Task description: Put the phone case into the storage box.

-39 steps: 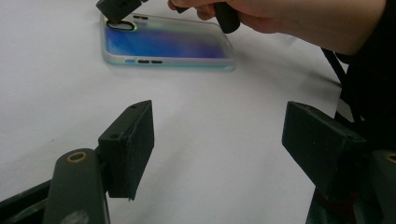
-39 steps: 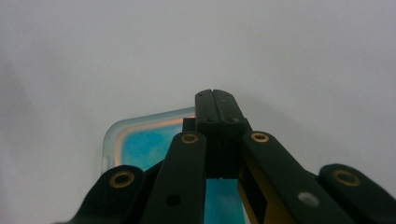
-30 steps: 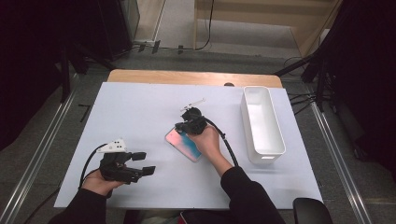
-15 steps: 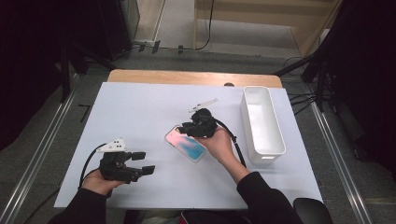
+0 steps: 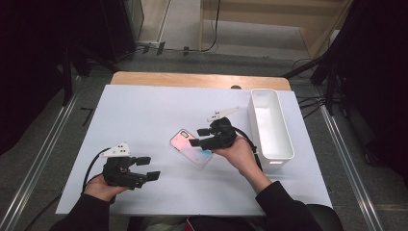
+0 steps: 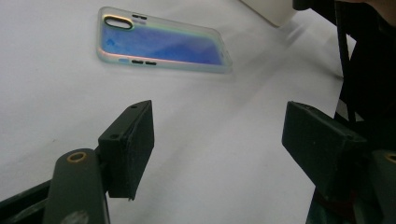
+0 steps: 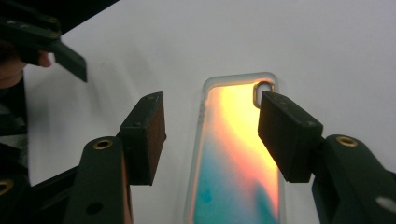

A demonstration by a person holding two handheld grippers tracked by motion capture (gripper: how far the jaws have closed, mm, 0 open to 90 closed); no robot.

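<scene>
The right gripper (image 5: 198, 136), its jaws just opening, is hovering spread over the phone case (image 5: 190, 148) lying free on the counter (image 5: 144, 110), so it should be lifting straight up.

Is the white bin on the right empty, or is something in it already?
Empty. The white bin shows a bare white floor in the high view; the phone case lies flat on the table beside it.

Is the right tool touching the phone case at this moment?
Apart. In the right gripper view the right tool has its jaws open, having just been opening, and raised above the phone case, which lies flat on the white table cover.
</scene>
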